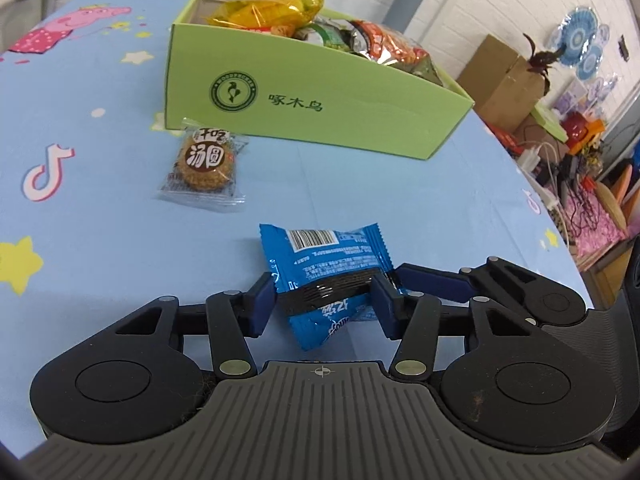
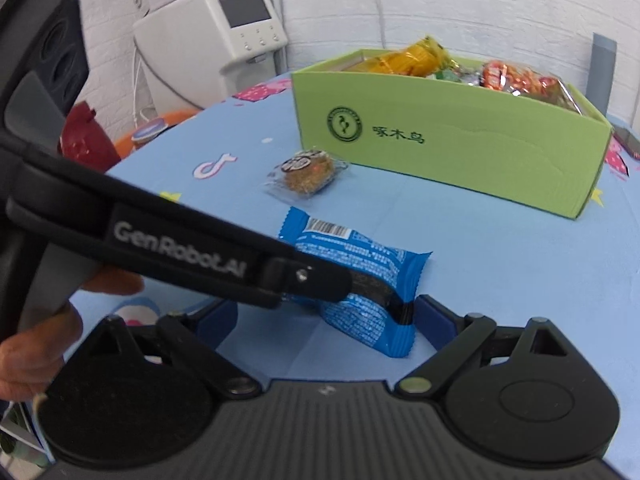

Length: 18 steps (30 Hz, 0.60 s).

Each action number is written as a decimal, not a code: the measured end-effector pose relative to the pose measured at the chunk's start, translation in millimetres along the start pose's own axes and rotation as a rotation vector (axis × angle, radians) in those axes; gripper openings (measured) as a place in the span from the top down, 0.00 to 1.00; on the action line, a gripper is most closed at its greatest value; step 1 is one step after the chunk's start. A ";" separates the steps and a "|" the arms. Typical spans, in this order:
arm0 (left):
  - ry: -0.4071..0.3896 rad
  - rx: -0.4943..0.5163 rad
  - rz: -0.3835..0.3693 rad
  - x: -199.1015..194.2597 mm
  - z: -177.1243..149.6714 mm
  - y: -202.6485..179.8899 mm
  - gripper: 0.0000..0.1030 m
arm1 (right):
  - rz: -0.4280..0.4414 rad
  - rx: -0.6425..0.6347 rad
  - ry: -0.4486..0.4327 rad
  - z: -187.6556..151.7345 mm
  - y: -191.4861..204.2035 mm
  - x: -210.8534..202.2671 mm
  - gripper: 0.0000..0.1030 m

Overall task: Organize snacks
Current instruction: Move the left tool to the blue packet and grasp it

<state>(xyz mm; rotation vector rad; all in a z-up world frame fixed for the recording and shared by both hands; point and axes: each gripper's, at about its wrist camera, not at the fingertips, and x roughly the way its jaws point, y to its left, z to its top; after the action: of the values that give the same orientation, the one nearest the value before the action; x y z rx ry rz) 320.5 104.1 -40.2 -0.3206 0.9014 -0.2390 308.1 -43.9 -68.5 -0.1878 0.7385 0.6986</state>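
The left gripper (image 1: 324, 300) has its jaws pinching the blue foil snack packet (image 1: 326, 258) across its black band, apparently to lift it off the pale blue cartoon-print tabletop (image 1: 100, 240); the right gripper (image 2: 326, 320) waits with jaws spread, gripping nothing. At eleven o'clock lies a clear-wrapped round brown snack (image 1: 204, 164), loose. Beyond, at twelve o'clock, the green cardboard box (image 1: 312, 112) already holds snacks, the likely destination.

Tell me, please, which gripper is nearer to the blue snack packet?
Left. The left gripper has its pads against the blue snack packet, closed on it. The right gripper is open around the packet's near end, not pressing on it.
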 end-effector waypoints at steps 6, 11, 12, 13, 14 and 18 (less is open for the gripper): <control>0.001 -0.004 -0.009 -11.9 -16.8 1.0 0.64 | 0.021 -0.014 -0.001 -8.2 17.3 -11.4 0.09; -0.018 0.027 -0.005 -30.0 -46.5 -4.4 0.58 | 0.035 0.002 -0.015 -27.5 32.4 -31.0 0.09; -0.021 0.034 -0.004 -33.1 -49.7 -4.8 0.55 | 0.039 0.005 -0.020 -31.2 34.2 -34.8 0.09; -0.028 0.039 -0.002 -36.4 -52.1 -4.7 0.52 | 0.034 0.012 -0.028 -34.1 34.8 -38.4 0.09; -0.039 0.041 0.003 -40.9 -53.6 -3.5 0.51 | 0.027 0.021 -0.036 -36.1 33.8 -42.1 0.09; -0.095 0.009 0.020 -56.4 -51.0 8.5 0.36 | -0.012 0.091 -0.069 -38.4 21.4 -53.8 0.09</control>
<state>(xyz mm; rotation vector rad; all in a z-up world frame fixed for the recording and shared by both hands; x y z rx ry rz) 246.6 122.1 -31.8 -0.3120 0.8090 -0.2080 244.6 -70.5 -58.8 -0.0847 0.7008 0.6553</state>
